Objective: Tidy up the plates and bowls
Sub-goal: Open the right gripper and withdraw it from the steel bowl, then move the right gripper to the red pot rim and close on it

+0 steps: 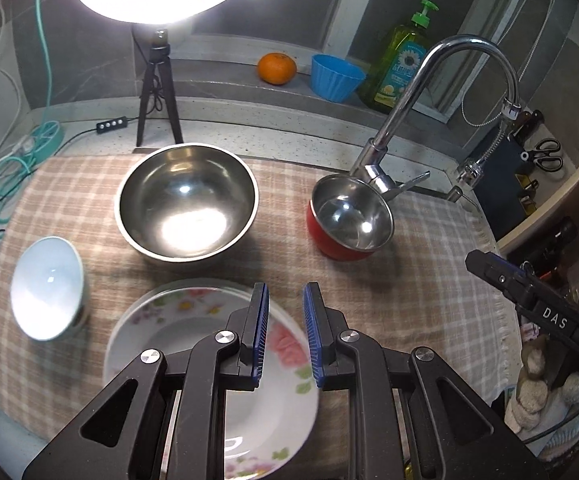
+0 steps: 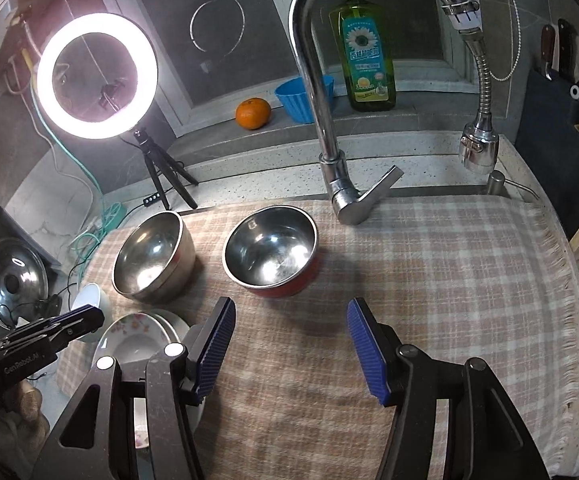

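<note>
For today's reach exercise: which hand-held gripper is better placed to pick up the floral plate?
Probably the left hand-held gripper: it hangs open right over the floral plate, while the right hand-held gripper sits over bare checked cloth.

A: What colour is the cloth (image 2: 429, 280)?
B: Beige and white plaid. The far-left bowl (image 1: 187, 200) is plain silver steel.
A: And the right bowl (image 1: 349, 220)?
B: Steel inside, red outside. The near plate (image 1: 209, 360) is white with pink flowers and green leaves.
A: The small bowl (image 1: 47, 288) on the left?
B: Pale blue-white. Both tongs (image 2: 291, 344) have blue ribbed pads (image 1: 259, 328) on black arms.
A: On the far sill?
B: An orange fruit (image 2: 253, 113), a blue cup (image 2: 295, 98), and a yellow-green bottle (image 2: 363, 52).
</note>
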Demonstrator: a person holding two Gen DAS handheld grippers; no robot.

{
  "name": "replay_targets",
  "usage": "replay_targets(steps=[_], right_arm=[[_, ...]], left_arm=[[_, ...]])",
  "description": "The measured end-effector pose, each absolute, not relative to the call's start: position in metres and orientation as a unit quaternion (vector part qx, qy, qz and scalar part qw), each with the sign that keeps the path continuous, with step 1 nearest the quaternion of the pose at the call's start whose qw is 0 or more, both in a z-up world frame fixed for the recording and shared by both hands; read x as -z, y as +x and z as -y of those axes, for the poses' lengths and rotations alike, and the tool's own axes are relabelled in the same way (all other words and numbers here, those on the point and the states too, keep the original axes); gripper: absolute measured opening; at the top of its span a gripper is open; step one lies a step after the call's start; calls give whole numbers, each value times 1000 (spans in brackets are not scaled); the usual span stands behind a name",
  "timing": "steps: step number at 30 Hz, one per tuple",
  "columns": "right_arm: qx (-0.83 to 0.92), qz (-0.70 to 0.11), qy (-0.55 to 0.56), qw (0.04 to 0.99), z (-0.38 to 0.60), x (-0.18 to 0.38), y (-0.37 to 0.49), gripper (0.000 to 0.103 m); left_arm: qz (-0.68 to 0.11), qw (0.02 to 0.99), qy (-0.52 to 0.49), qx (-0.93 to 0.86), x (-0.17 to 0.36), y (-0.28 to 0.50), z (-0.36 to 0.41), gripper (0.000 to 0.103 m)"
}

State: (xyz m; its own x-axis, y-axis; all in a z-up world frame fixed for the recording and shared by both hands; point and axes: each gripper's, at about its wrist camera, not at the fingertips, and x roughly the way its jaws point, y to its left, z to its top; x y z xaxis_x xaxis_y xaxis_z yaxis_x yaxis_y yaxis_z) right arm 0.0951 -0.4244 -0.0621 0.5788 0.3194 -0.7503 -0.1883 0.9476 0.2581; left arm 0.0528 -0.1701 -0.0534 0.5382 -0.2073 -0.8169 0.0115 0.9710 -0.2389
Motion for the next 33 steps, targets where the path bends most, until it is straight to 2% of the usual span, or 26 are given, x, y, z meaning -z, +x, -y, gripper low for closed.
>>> replay_targets(steps=[5, 11, 23, 33], right_arm=[[-153, -446, 78, 878, 431, 69, 113, 38], [-146, -461, 81, 872, 432, 87, 141, 31], [-135, -494, 120, 851, 426, 121, 189, 29], [-130, -512, 118, 841, 422, 138, 213, 29]], left_arm=[[-486, 865, -105, 58, 66, 79, 188, 18], [-506, 854, -102, 66, 84, 114, 198, 18], [-543, 830, -99, 77, 114, 174, 210, 18], [-552, 825, -101, 72, 125, 193, 212, 18]])
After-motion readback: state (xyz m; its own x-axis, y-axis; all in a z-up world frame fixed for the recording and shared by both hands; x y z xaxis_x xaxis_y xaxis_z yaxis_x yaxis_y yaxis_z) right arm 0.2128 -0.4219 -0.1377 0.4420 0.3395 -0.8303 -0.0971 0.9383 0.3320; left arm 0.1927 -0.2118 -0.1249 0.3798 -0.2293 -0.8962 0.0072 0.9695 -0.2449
